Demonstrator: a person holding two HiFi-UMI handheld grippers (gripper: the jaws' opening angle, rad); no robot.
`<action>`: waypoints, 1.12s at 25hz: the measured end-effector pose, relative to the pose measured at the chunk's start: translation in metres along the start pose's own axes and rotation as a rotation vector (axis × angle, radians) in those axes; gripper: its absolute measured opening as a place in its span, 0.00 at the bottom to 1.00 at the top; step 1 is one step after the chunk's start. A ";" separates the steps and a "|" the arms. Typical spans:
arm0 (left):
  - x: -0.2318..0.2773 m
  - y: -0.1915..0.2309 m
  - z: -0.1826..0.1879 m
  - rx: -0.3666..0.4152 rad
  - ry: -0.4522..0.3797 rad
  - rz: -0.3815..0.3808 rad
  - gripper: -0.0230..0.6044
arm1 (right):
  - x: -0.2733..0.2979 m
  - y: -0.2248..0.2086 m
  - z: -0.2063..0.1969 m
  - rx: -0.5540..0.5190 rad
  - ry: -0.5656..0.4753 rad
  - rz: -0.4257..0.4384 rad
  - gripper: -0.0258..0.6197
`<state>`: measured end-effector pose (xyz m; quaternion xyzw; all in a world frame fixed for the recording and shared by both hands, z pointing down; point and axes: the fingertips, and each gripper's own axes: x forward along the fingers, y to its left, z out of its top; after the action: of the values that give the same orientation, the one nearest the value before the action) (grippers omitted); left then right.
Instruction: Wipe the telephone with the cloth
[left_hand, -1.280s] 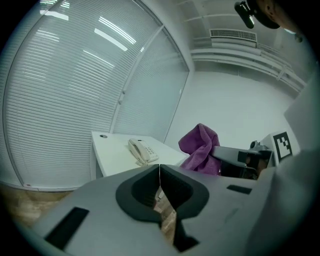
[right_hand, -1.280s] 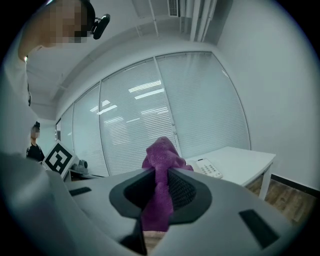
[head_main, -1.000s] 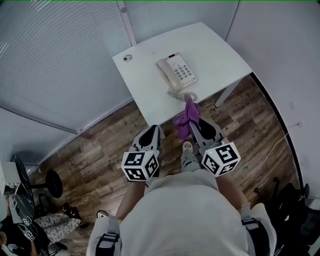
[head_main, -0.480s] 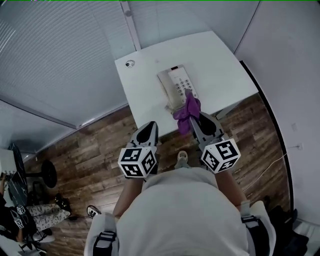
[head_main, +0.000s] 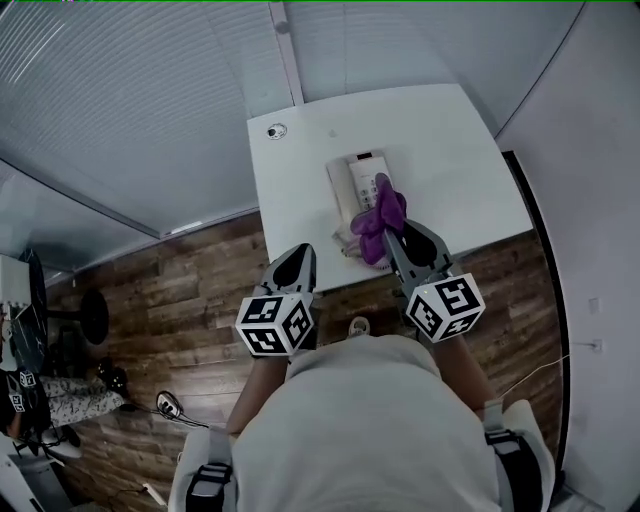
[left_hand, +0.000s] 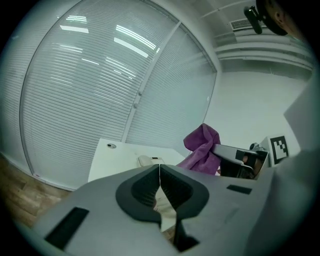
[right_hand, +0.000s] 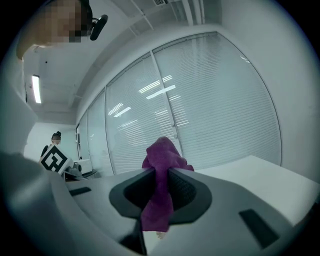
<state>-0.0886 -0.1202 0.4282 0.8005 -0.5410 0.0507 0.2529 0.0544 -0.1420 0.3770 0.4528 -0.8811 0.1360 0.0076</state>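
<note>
Cloth (head_main: 378, 215), purple and bunched, is pinched in the right claw (head_main: 397, 232): in the right gripper view its 2 jaws press on the fabric from both sides, with a rounded fold standing above them and a tail hanging below. In the head view the cloth sits over the near right part of the telephone (head_main: 352, 185) and hides some of the keypad; whether the fabric touches the phone cannot be told. The telephone is pale, lies flat on the white tabletop (head_main: 450, 170) close to the near edge, and has its handset along its left side. A small round grommet (head_main: 277, 131) is set in the far left corner of the tabletop. The left claw (head_main: 297, 252) has its 2 jaws pressed together with nothing between them. It is held at the tabletop's near edge, left of the telephone and apart from it. Each claw carries 1 marker cube at its rear, close to the person's pale top (head_main: 370, 420). Closed window blinds (head_main: 150, 100) stand beyond the tabletop, and dark wood floor (head_main: 190, 290) shows beneath.
</note>
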 end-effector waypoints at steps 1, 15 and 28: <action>0.003 0.001 0.001 -0.007 -0.002 0.013 0.07 | 0.005 -0.004 0.001 -0.004 0.004 0.013 0.16; 0.026 0.013 -0.002 -0.074 -0.003 0.111 0.07 | 0.069 -0.037 0.012 -0.059 0.019 0.093 0.16; 0.059 0.040 0.005 -0.040 0.051 0.077 0.07 | 0.152 -0.060 0.015 -0.104 0.040 0.030 0.16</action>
<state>-0.1010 -0.1832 0.4582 0.7722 -0.5658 0.0700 0.2806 0.0142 -0.3001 0.3978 0.4357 -0.8934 0.0991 0.0469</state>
